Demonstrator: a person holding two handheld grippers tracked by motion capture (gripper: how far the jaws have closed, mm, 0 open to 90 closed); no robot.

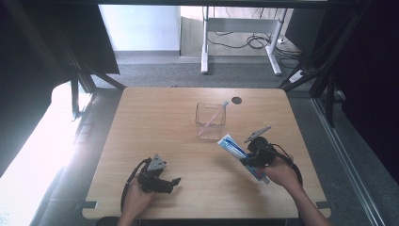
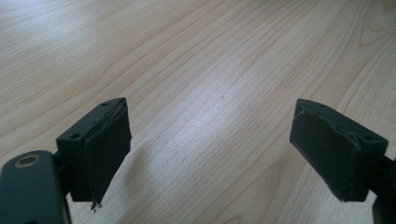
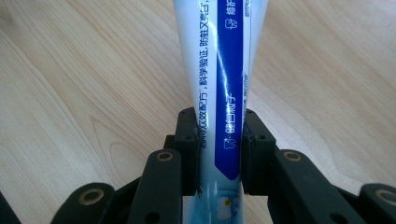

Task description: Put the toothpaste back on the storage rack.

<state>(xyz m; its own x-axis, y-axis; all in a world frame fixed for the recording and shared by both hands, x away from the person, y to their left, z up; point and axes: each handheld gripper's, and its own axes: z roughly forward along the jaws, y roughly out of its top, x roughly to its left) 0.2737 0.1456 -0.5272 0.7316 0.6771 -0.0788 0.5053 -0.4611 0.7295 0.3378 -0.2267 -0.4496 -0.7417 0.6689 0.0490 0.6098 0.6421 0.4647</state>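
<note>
A white and blue toothpaste tube point(image 1: 234, 147) is clamped in my right gripper point(image 1: 251, 157) at the table's front right, its flat end pointing toward a clear plastic cup point(image 1: 210, 121). In the right gripper view the tube point(image 3: 222, 70) runs up between the two black pads point(image 3: 189, 140), which press on both of its sides. A pink toothbrush point(image 1: 214, 117) leans inside the cup. My left gripper point(image 1: 175, 181) rests low at the front left, held by a hand. Its pads point(image 2: 107, 149) stand wide apart over bare wood.
The wooden table point(image 1: 155, 113) has a dark round hole point(image 1: 236, 100) near its far edge, behind the cup. Black frame struts stand at both far corners. A white desk's legs and cables lie on the floor beyond.
</note>
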